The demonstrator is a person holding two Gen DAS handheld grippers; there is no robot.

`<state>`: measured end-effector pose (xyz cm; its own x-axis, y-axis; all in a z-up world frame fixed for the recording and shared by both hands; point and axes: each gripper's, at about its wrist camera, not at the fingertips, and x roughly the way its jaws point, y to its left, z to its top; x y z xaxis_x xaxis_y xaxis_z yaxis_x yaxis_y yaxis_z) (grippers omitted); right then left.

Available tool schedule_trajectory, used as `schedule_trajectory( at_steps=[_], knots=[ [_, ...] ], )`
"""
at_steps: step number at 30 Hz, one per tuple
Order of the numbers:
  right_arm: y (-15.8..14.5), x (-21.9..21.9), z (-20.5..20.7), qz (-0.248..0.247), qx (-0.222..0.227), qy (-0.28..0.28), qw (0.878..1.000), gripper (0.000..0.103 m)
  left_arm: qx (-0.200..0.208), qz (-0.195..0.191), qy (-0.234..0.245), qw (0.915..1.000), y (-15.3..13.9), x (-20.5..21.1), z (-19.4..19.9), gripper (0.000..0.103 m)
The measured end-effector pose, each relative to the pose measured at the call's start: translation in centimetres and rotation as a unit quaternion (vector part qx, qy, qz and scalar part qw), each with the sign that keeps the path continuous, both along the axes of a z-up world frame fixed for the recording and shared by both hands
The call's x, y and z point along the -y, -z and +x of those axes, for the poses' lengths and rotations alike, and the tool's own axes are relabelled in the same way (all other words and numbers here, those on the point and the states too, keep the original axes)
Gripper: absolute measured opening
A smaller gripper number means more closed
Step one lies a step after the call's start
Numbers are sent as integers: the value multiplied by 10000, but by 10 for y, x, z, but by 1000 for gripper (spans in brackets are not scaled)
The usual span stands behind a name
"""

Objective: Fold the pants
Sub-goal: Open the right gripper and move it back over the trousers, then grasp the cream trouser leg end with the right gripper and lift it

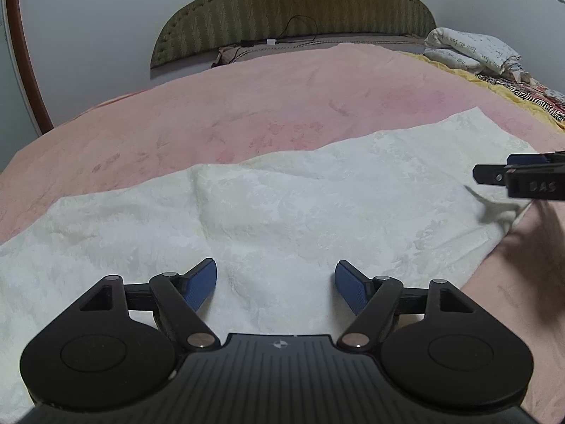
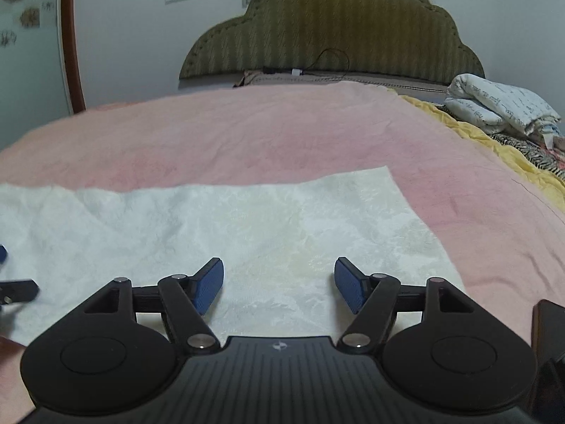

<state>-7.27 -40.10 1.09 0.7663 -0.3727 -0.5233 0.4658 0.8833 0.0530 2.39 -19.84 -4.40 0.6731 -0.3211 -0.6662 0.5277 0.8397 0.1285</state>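
Black gripper housings fill the foreground of both wrist views, each pair of blue-padded fingers spread wide above white, damask-patterned pants (image 1: 282,205) laid flat across a pink bedspread (image 1: 247,99). The left gripper (image 1: 275,284) hangs over the near edge of the cloth, its jaws standing well apart with nothing between them. The right gripper (image 2: 279,282) is likewise wide open and empty, pads clear of the fabric; in the left view it shows at the far right, just above the garment's end. The pants lie as one long band across the bed, smooth but for a soft ridge left of centre, and appear already doubled leg over leg, though that cannot be confirmed. Judging by the empty jaws, one fold has been laid down and a new grasp is due: the next move would call for both grippers to descend onto an end of the band, pinch it cleanly and carry it across. A green headboard (image 2: 332,28) and bundled bedding (image 2: 501,106) lie beyond.
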Motion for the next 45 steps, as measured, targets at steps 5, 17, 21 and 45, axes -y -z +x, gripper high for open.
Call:
schedule_trajectory(
  at_steps=[5, 17, 21, 45],
  knots=[
    [-17, 34, -55, 1031, 733, 391, 9912, 71, 154, 105, -3, 9998, 6, 3, -5, 84],
    [6, 47, -70, 2590, 1726, -445, 9493, 73, 993, 395, 35, 9943, 10, 8, -24, 93],
    [24, 48, -61, 2471, 1216, -154, 9612, 72, 1115, 490, 97, 9925, 16, 9, -28, 94],
    [41, 87, -63, 2519, 2061, 459, 9444, 96, 583, -53, -91, 9982, 23, -10, -7, 103]
  ],
)
